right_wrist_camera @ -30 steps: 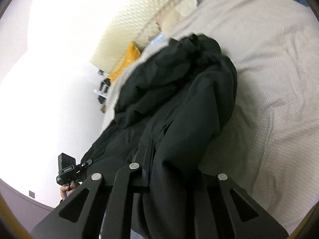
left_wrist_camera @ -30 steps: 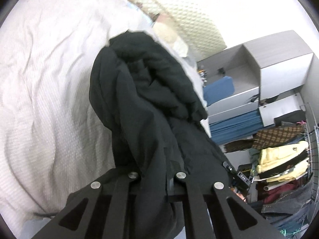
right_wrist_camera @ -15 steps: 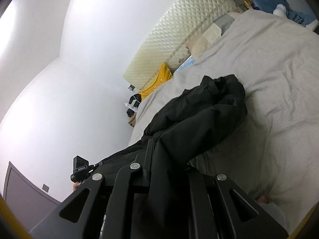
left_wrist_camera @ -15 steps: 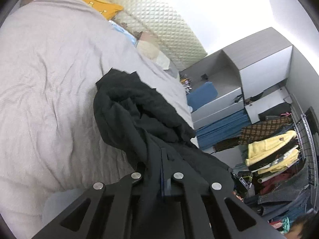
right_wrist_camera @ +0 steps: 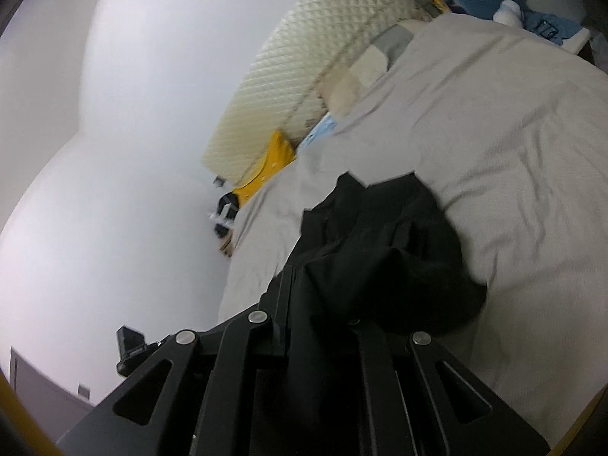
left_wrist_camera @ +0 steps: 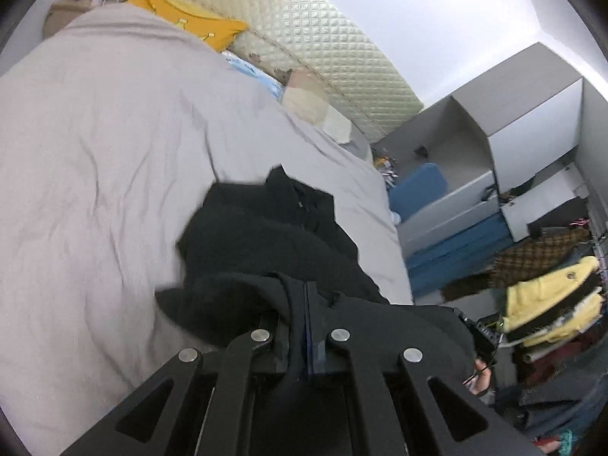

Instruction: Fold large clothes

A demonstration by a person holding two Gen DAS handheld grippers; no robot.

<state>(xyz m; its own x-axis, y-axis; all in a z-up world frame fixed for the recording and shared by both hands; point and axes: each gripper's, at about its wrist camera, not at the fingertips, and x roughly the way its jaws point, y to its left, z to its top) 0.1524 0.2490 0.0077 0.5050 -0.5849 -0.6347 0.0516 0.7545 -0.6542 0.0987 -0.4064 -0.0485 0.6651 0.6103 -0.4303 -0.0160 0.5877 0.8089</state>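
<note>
A large black coat lies bunched on the grey bed cover, its near end lifted off the bed. My left gripper is shut on a fold of the coat, with cloth pinched between the jaws. In the right wrist view the same coat hangs from my right gripper, which is shut on another part of its edge. The cloth hides the tips of both grippers. The two grippers hold the coat side by side above the bed's near edge.
A quilted cream headboard and pillows, one yellow, stand at the bed's far end. Grey cabinets with blue cushions and a rack of hung clothes are to the right. A white wall is on the left.
Both grippers have pulled back and up with the coat. The coat has slid toward the near edge and looks smaller and farther away; more bed and headboard show.
</note>
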